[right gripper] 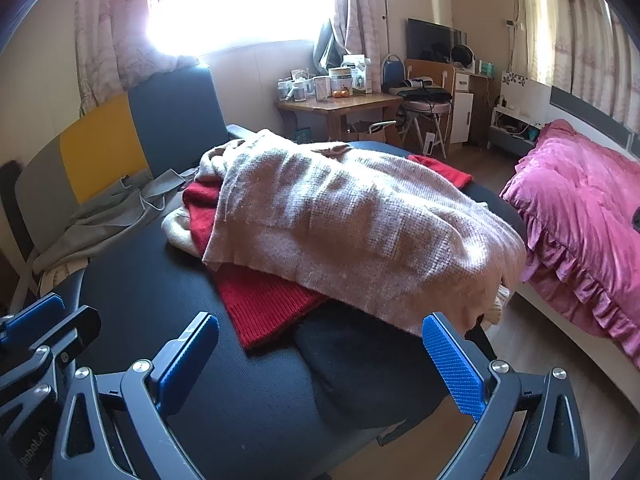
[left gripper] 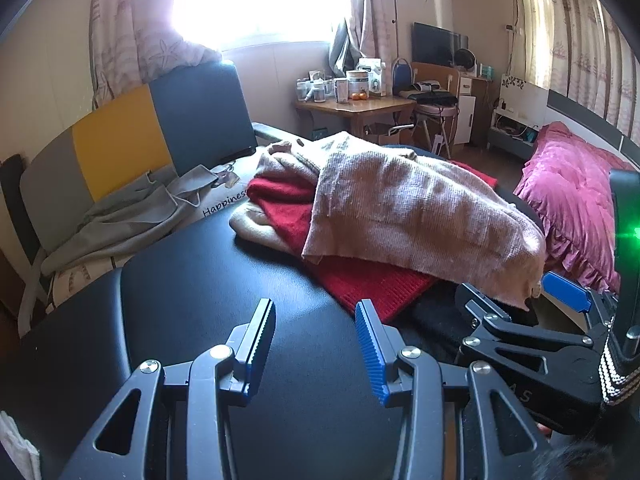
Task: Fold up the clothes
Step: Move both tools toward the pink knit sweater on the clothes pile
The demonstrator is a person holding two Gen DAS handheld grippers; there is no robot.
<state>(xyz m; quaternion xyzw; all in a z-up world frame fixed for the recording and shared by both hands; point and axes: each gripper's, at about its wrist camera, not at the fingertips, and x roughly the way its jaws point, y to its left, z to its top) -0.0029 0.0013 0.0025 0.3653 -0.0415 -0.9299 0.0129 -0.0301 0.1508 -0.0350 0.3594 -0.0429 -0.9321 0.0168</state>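
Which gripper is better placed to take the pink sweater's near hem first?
Probably the right gripper: its jaws are wide open, pointing at the pink sweater hem. The left gripper faces bare black table.

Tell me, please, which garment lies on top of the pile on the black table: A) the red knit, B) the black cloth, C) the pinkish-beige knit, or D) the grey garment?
C: the pinkish-beige knit drapes over the red knit, whose ribbed hem sticks out beneath it on the black table.
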